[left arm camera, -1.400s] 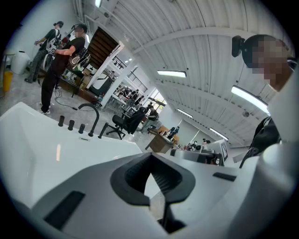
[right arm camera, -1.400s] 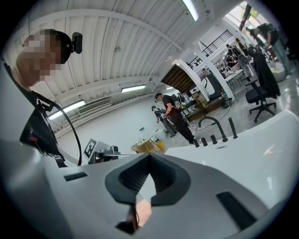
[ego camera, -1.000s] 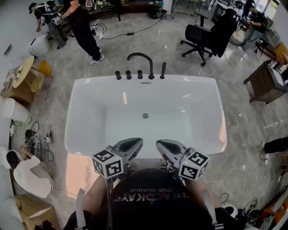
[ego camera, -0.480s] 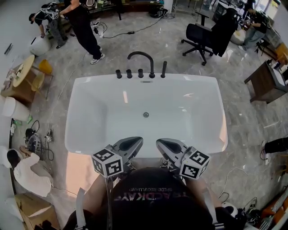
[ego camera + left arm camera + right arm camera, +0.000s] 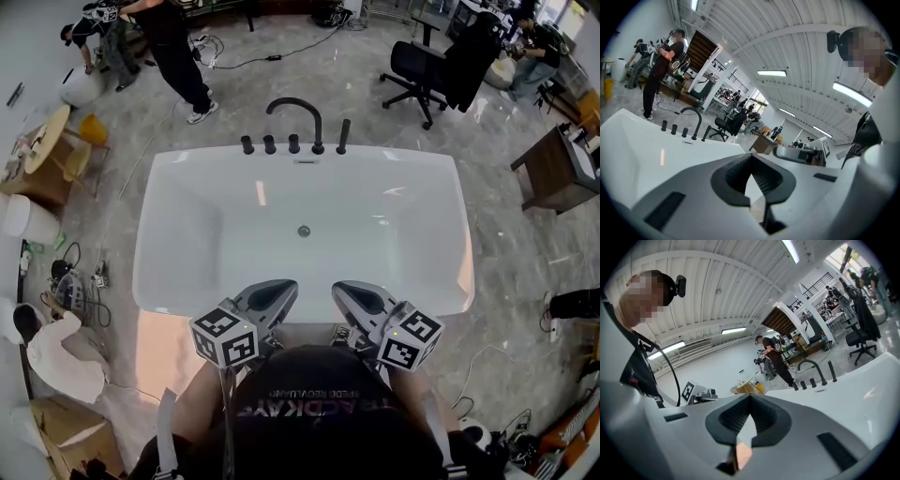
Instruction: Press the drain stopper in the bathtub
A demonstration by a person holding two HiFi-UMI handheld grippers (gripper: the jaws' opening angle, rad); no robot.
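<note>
Hand-held grippers (image 5: 279, 292) (image 5: 343, 290) (both closed) by bathtub (image 5: 202, 234)

1. The person wears a black T-shirt (image 5: 309, 433) with reddish lettering.
2. The left gripper (image 5: 273, 297) and right gripper (image 5: 360, 299) have grey shells and black ribbed pads (image 5: 766, 178).
3. Each carries a marker cube (image 5: 225, 339) with black-and-white squares.
4. A thin grey cable (image 5: 225, 422) hangs below.

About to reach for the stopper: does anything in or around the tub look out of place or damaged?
Nothing stands out. The bathtub looks intact with no spill, the drain stopper sits in the middle of its floor, and the faucet stands upright at the far rim.
</note>
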